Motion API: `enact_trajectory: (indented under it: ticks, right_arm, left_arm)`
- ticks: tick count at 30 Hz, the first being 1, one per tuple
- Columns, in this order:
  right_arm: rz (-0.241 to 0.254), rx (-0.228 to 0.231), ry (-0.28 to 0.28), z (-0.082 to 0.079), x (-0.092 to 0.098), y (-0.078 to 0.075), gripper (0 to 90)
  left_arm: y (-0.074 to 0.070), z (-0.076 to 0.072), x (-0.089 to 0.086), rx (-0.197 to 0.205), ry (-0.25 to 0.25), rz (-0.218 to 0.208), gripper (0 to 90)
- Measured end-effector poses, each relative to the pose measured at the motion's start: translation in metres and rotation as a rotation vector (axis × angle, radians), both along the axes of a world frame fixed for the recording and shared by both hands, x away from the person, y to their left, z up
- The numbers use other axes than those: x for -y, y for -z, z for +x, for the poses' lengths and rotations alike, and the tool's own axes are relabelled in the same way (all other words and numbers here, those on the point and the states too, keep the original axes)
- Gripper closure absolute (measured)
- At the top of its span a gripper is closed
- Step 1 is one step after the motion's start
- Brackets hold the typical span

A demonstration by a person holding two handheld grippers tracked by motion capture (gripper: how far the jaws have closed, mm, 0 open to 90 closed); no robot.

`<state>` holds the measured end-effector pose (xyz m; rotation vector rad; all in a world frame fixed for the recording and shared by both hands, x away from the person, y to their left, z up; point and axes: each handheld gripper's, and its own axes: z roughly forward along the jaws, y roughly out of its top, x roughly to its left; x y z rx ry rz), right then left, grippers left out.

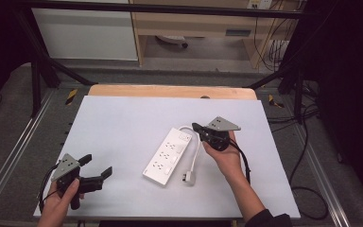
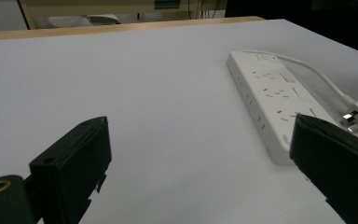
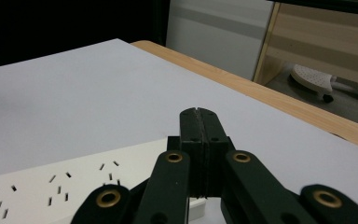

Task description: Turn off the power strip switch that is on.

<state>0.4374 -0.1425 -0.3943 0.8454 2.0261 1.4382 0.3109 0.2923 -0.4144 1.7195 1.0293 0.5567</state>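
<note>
A white power strip (image 1: 168, 156) lies slantwise on the white sheet near the middle of the table. Its white cable (image 1: 196, 152) curves from the far end back to a plug (image 1: 188, 178) lying beside the near end. My right gripper (image 1: 196, 126) hovers over the strip's far end where the cable leaves it. Its jaws are pressed together (image 3: 199, 112) with nothing seen between the tips. My left gripper (image 1: 98, 165) is at the near left of the table, open and empty. Past its wide jaws (image 2: 198, 126) lie the strip (image 2: 275, 98) and plug (image 2: 356, 119).
The white sheet (image 1: 123, 123) covers a wooden table whose far edge (image 1: 170, 91) shows. A black metal frame (image 1: 38, 71) surrounds the table. Cables lie on the floor at the right (image 1: 307, 189). A cabinet and a chair base (image 3: 317, 79) stand beyond.
</note>
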Motion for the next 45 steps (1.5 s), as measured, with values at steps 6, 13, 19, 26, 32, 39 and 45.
enact_trajectory:
  ticks: [6, 13, 19, 26, 32, 39, 45]
  right_arm:
    - [-0.007, -0.012, -0.014, 0.000, -0.004, 0.003, 90.0]
    - [-0.025, -0.025, -0.041, -0.001, -0.012, 0.008, 90.0]
    - [-0.031, -0.040, -0.055, -0.002, -0.016, 0.011, 90.0]
    - [-0.037, -0.063, -0.063, -0.002, -0.018, 0.015, 90.0]
    - [-0.042, -0.077, -0.067, -0.002, -0.018, 0.018, 90.0]
    - [-0.053, -0.090, -0.071, -0.002, -0.018, 0.020, 90.0]
    - [-0.059, -0.103, -0.065, -0.003, -0.016, 0.023, 90.0]
  left_arm:
    - [0.000, 0.000, 0.000, 0.000, -0.001, -0.001, 5.3]
    - [0.000, -0.001, 0.000, 0.003, 0.000, -0.003, 5.3]
    - [-0.001, -0.001, 0.000, 0.005, 0.002, -0.004, 5.3]
    - [-0.001, -0.001, 0.000, 0.006, 0.005, -0.002, 5.3]
    - [-0.001, -0.001, 0.000, 0.009, 0.006, -0.002, 5.3]
    - [-0.001, -0.002, 0.000, 0.009, 0.007, 0.000, 5.3]
    - [-0.001, -0.002, -0.001, 0.011, 0.008, 0.000, 5.3]
